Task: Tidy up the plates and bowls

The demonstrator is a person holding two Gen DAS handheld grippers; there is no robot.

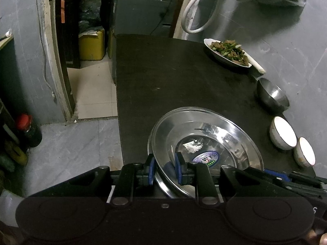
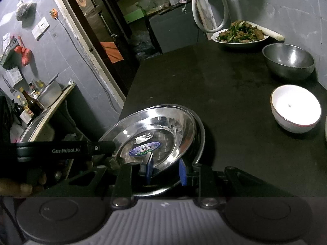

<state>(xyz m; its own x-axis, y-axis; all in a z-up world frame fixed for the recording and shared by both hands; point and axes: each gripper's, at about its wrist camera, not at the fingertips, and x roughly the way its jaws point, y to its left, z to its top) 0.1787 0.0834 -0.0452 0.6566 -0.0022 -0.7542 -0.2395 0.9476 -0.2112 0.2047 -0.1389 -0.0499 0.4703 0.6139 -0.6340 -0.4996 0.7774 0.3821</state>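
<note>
Your left gripper is straddling the near rim of the shiny round stainless-steel plate: one blue pad sits outside the rim, the other inside, and both appear to be pressing on the metal. That plate is tilting, its near edge raised, and it is lying in a second steel plate whose edge shows just beneath it. An oval blue-and-green sticker is marking the upper plate's centre.

Your right gripper is meeting the same stack from the other side. Its blue pads are standing apart, one over the upper plate's inner face, one outside the rim; whether they are pinching anything cannot be told.

The stack is sitting at the near edge of the dark matte tabletop. Along the right side, well apart from the plates, are resting two white ceramic bowls, a round steel bowl, and a white oval dish of cooked greens and meat.
</note>
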